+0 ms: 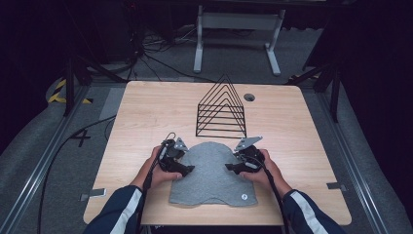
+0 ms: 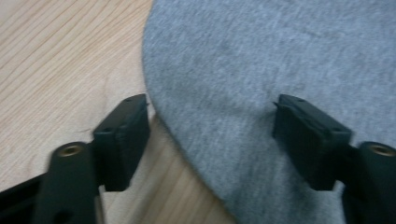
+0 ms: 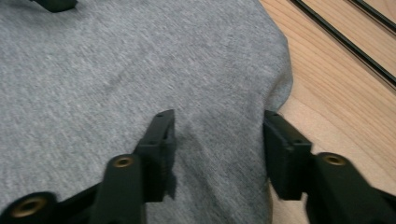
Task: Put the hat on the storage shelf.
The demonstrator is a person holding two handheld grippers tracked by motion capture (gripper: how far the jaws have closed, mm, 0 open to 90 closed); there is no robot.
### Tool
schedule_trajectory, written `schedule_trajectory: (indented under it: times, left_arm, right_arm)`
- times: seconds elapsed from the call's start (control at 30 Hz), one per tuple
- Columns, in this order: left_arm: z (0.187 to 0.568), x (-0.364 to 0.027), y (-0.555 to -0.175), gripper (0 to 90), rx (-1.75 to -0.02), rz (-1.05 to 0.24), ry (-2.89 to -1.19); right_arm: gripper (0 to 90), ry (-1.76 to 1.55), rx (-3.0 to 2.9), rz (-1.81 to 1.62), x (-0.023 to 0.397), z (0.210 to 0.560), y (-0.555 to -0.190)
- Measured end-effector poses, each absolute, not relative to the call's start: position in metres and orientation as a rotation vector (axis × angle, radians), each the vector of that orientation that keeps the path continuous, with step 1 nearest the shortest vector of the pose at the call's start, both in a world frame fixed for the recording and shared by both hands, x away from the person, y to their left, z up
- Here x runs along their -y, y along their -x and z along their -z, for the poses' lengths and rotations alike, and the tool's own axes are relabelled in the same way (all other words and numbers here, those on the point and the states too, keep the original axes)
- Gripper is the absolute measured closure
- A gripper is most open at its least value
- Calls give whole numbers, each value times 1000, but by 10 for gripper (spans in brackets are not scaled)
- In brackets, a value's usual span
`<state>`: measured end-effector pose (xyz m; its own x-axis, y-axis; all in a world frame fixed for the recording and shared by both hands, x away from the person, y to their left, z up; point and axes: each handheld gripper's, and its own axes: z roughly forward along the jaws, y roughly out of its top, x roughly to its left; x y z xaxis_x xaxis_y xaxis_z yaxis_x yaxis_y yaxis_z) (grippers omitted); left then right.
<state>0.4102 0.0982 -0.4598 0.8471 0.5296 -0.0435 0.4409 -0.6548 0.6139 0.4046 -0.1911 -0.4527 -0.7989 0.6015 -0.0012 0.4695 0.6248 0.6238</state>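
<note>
A grey knitted cap (image 1: 213, 173) with a small white tag lies flat near the front of the wooden table (image 1: 146, 112). My left gripper (image 1: 187, 169) rests at its left edge, the right gripper (image 1: 230, 167) at its right edge, both pointing inward. In the left gripper view my left gripper (image 2: 212, 135) has its jaws apart, straddling the hem of the cap (image 2: 280, 56), one jaw over wood and one over fabric. In the right gripper view my right gripper (image 3: 219, 140) also has its jaws apart, low over the cap (image 3: 116, 70) at its edge, with a slight wrinkle between them.
A black wire rack (image 1: 221, 109) of triangular frames stands just behind the cap. A round cable hole (image 1: 249, 97) sits in the table's far edge. Bare wood stretches to either side. Cables and a white stand lie on the floor beyond.
</note>
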Motion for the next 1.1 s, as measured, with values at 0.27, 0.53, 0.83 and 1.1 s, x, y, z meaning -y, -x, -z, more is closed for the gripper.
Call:
schedule_trajectory:
  times: [0.27, 0.53, 0.83, 1.1]
  left_arm:
    - [459, -102, -413, 749, -706, -116, -2350]
    - [451, -101, -407, 828, -667, -182, -2358]
    - [418, -101, -402, 834, -593, -245, -2269]
    - [383, -83, -403, 839, -474, -351, -2264]
  right_arm:
    - [803, -906, -2675, -1000, 195, 453, -405]
    - [839, -871, -2634, -1051, 201, 441, -400]
    - [842, -804, -2539, -1136, 214, 410, -390]
    - [843, -735, -2456, -1159, 227, 378, -385]
